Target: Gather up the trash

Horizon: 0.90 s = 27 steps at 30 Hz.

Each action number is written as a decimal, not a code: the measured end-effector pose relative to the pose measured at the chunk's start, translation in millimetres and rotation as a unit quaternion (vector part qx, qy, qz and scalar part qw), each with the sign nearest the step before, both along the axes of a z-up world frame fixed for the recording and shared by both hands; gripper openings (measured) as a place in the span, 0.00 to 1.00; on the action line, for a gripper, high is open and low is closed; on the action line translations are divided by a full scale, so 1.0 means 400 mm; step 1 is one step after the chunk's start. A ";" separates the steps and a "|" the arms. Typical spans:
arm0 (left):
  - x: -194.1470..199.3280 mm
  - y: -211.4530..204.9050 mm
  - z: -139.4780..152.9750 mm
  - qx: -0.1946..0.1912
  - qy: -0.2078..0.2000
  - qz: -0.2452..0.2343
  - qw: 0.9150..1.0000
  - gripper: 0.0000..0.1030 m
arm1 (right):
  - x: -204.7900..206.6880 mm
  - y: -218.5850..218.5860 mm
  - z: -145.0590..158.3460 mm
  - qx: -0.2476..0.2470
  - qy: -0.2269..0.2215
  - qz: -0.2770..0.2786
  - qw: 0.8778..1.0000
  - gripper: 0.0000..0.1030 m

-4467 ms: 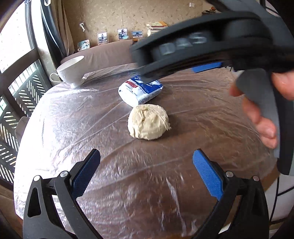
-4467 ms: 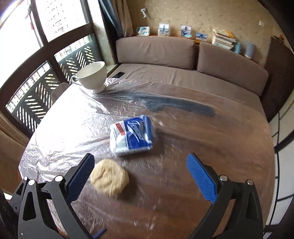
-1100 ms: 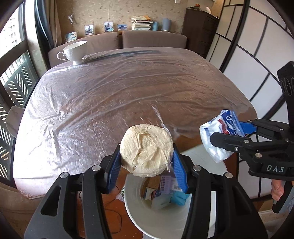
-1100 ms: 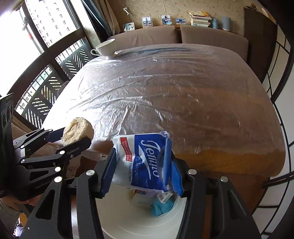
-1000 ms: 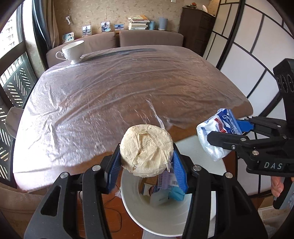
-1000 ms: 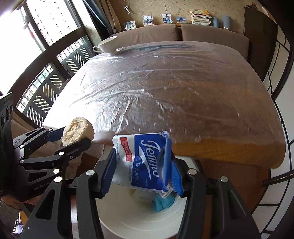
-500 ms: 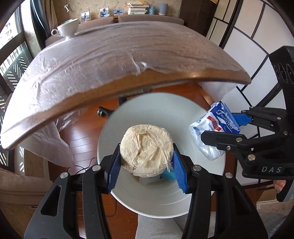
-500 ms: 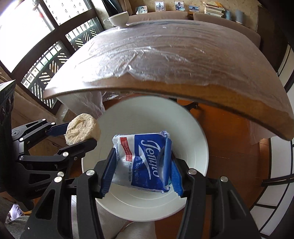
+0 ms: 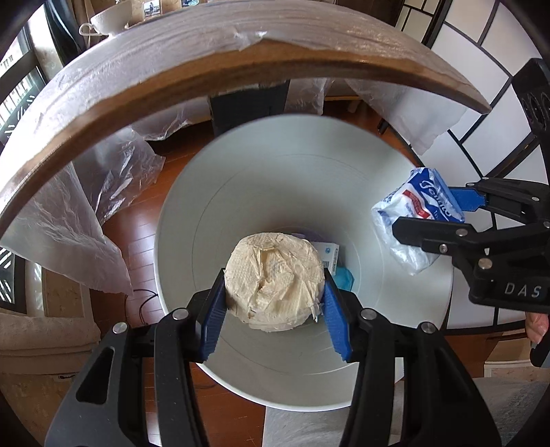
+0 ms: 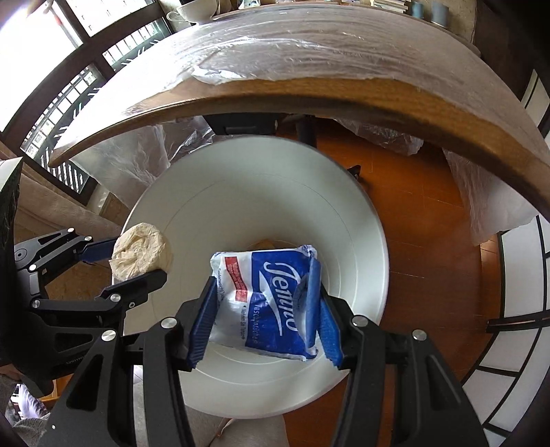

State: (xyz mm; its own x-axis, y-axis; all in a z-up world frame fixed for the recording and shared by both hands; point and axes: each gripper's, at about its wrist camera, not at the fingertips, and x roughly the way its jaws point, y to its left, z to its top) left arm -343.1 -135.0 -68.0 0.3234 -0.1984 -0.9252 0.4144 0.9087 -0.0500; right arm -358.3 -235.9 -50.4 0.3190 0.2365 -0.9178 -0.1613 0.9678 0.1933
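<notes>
My left gripper (image 9: 275, 302) is shut on a crumpled cream paper ball (image 9: 273, 278) and holds it over the mouth of a white trash bin (image 9: 240, 192). My right gripper (image 10: 263, 316) is shut on a blue and white tissue pack (image 10: 266, 299) over the same bin (image 10: 261, 185). Each gripper shows in the other view: the right one with the pack (image 9: 417, 223) at the bin's right rim, the left one with the ball (image 10: 142, 251) at its left rim. Some trash (image 9: 335, 264) lies at the bin's bottom.
The wooden table's edge (image 9: 172, 79), covered in clear plastic film, arcs just above the bin. A white cup (image 9: 110, 19) stands at the table's far side. Plastic sheet (image 9: 117, 172) hangs below the table over the wooden floor (image 10: 422, 213).
Both grippers have carried their items off the table and moved down toward the bin, which now looks larger and closer. Both stay shut on their items.
</notes>
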 end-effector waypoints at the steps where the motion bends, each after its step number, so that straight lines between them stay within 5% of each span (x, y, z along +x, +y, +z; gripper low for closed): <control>1: 0.003 0.001 0.000 0.002 0.002 0.000 1.000 0.51 | 0.004 0.004 -0.002 0.000 0.002 -0.001 1.000 0.50; 7: 0.002 -0.006 -0.024 0.006 0.012 -0.013 1.000 0.52 | 0.017 0.011 -0.021 0.004 0.016 -0.006 1.000 0.52; 10: 0.002 -0.006 -0.024 0.014 0.001 -0.012 1.000 0.78 | 0.011 0.002 -0.019 0.009 0.023 -0.025 0.999 0.74; 15: 0.000 0.013 0.000 0.009 -0.013 -0.002 1.000 0.78 | -0.003 -0.031 0.028 0.017 0.004 -0.047 0.999 0.76; 18: -0.002 0.036 0.066 -0.011 -0.037 0.016 0.999 0.78 | -0.007 -0.046 0.102 0.013 -0.035 -0.051 0.998 0.76; 20: 0.003 0.051 0.128 -0.030 -0.063 0.028 0.997 0.86 | 0.004 -0.058 0.159 0.018 -0.067 -0.056 0.996 0.87; 27: 0.150 0.130 0.323 -0.048 -0.175 0.093 0.979 0.96 | 0.163 -0.104 0.341 0.002 -0.173 -0.092 0.981 0.96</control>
State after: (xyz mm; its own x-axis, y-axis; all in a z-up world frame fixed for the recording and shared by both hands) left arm -283.2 -83.1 61.3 0.6561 -0.1859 -0.7314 0.2483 0.9684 -0.0235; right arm -293.0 -277.5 85.9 0.6486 0.1488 -0.7464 -0.0404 0.9860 0.1615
